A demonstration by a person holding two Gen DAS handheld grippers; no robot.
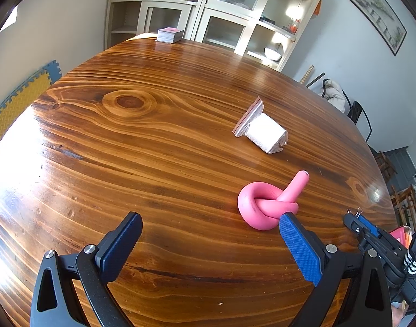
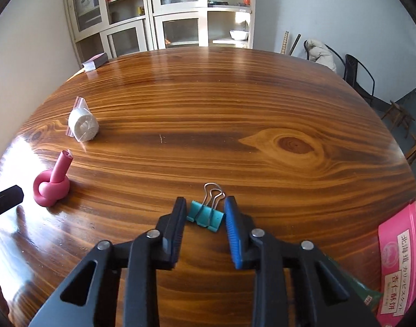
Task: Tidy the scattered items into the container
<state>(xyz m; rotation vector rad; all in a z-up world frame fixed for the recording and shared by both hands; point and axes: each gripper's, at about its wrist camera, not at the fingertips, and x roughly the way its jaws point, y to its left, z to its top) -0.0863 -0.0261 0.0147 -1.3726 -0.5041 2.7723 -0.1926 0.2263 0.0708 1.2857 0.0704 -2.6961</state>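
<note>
A teal binder clip (image 2: 205, 214) lies on the wooden table (image 2: 235, 125) between the fingers of my right gripper (image 2: 205, 207); the jaws stand just apart from its sides, open. A knotted pink foam tube (image 1: 267, 204) (image 2: 52, 184) lies just beyond the right finger of my left gripper (image 1: 210, 222), which is wide open and empty. A white roll in a clear bag (image 1: 262, 132) (image 2: 83, 126) lies farther back. The right gripper also shows in the left wrist view (image 1: 356, 222). A pink box (image 2: 398, 267) sits at the right edge.
A stack of cards (image 1: 170, 35) (image 2: 94, 61) sits at the table's far edge. Glass-door cabinets (image 2: 164, 11) stand behind the table. Chairs (image 2: 357, 73) stand along the right wall. Foam floor mats (image 1: 20, 100) lie to the left.
</note>
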